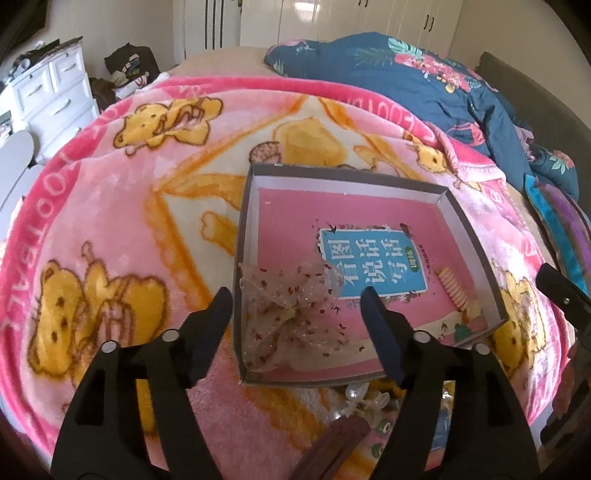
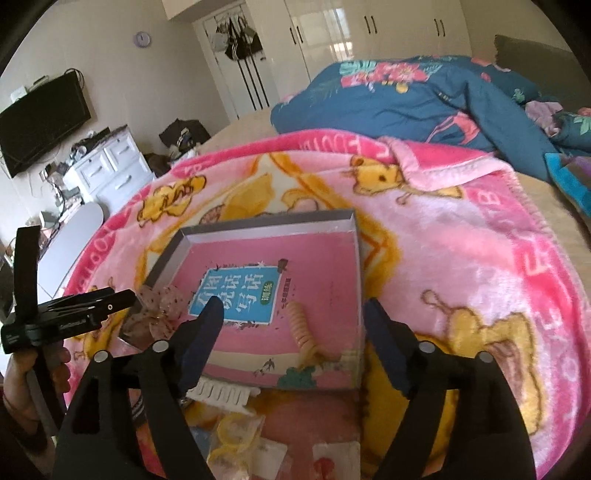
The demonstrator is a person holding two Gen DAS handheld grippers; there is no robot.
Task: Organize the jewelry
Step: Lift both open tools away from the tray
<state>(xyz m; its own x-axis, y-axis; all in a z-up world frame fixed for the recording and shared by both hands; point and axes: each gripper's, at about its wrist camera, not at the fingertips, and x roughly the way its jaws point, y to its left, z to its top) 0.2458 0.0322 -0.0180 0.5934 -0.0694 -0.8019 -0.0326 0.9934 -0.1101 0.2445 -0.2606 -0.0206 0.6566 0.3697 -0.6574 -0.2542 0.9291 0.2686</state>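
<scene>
Meanwhile, both claws hang released above the box [image 1: 476, 236] on the blanket [image 1: 110, 206]: left gripper [image 1: 295, 295] over the gauze bow [image 1: 291, 314] lying inside, right gripper [image 2: 293, 310] over the coil tie [image 2: 301, 325]; best next, fetch 1 loose piece from the pile [image 2: 236, 439] below the rim

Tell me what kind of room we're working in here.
A bedroom, most likely: the box sits on a pink blanket spread over a bed, with a floral duvet and white wardrobes behind.
</scene>
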